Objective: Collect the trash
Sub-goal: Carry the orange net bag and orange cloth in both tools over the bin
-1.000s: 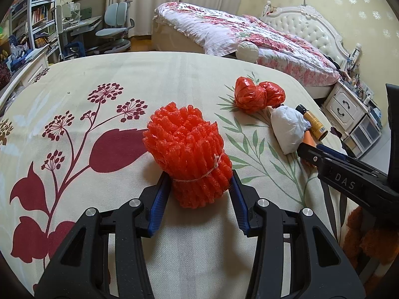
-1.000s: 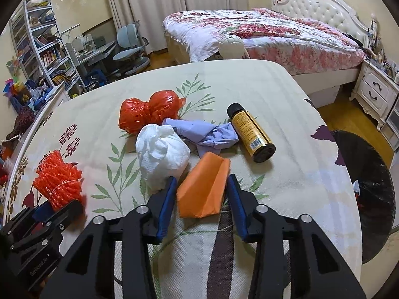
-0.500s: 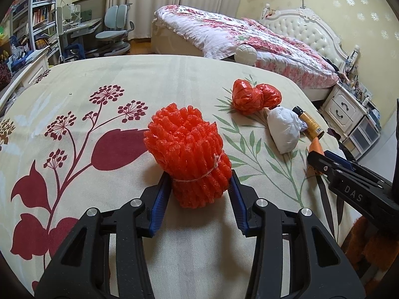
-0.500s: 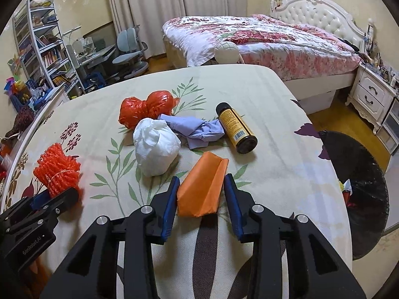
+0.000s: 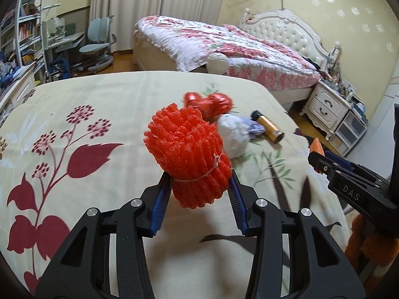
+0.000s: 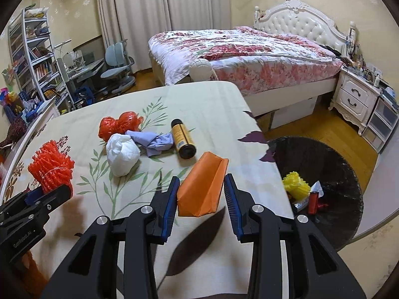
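Note:
My left gripper [image 5: 199, 177] is shut on a red foam-net bundle [image 5: 189, 154] tied with string, held just above the floral tablecloth [image 5: 99, 174]. My right gripper [image 6: 202, 180] is shut on a folded orange paper [image 6: 203, 186], also raised off the cloth. On the table lie a red plastic bag [image 6: 119, 125], a white crumpled bag [image 6: 122, 152], a bluish rag [image 6: 154, 140] and a yellow bottle [image 6: 183, 139] on its side. The left gripper [image 6: 49, 195] with its red bundle [image 6: 51, 167] shows at the left edge of the right wrist view.
A black bin [image 6: 324, 159] lined with a dark bag stands on the floor right of the table, with yellow and red scraps inside. Beyond are a bed [image 6: 237, 57], a white nightstand [image 6: 356, 99], a desk chair [image 6: 114, 69] and bookshelves [image 6: 32, 57].
Both grippers have risen off the cloth with their loads. The right one has drifted towards the table's right edge, so the bin now shows more fully.

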`<state>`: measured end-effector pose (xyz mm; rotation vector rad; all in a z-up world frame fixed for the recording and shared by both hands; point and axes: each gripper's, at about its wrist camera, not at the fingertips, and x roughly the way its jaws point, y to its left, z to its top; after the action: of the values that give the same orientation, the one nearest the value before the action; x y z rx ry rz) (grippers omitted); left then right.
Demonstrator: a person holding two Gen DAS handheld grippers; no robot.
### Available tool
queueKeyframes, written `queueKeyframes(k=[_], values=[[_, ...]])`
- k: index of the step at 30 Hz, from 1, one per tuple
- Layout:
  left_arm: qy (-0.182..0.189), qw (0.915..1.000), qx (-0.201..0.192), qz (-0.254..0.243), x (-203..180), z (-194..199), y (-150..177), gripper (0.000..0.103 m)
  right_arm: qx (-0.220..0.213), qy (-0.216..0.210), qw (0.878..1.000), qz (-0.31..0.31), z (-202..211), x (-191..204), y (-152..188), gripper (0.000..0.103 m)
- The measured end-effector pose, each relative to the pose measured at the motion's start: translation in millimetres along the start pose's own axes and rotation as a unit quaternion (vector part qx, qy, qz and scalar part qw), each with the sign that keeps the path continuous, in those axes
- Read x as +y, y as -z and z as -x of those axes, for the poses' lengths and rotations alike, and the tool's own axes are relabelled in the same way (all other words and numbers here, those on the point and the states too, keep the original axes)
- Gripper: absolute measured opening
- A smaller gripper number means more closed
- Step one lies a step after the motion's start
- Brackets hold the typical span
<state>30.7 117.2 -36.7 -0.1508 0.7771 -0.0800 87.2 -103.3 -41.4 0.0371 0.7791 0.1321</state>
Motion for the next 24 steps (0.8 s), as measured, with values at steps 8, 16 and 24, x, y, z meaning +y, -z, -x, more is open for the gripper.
queueKeyframes(k=[8,16,24], values=[[0.047,0.9978,-0.002,-0.047,-65.6,-13.9,-7.8,0.044,-0.01,0.035,0.999,-0.035,9.6,-54.8,-3.1,0.037],[0.082,0.9922,0.006,-0.094,-134.8,-41.2,-16.1,0.044,-0.012,0.067,0.996,-0.065,6.2,-105.7,-0.8,0.037],[0.1,0.987,0.008,-0.126,-189.1,-69.6,-25.3,0.044,-0.002,0.084,0.992,-0.092,-11.5,-143.6,-2.5,0.037]])
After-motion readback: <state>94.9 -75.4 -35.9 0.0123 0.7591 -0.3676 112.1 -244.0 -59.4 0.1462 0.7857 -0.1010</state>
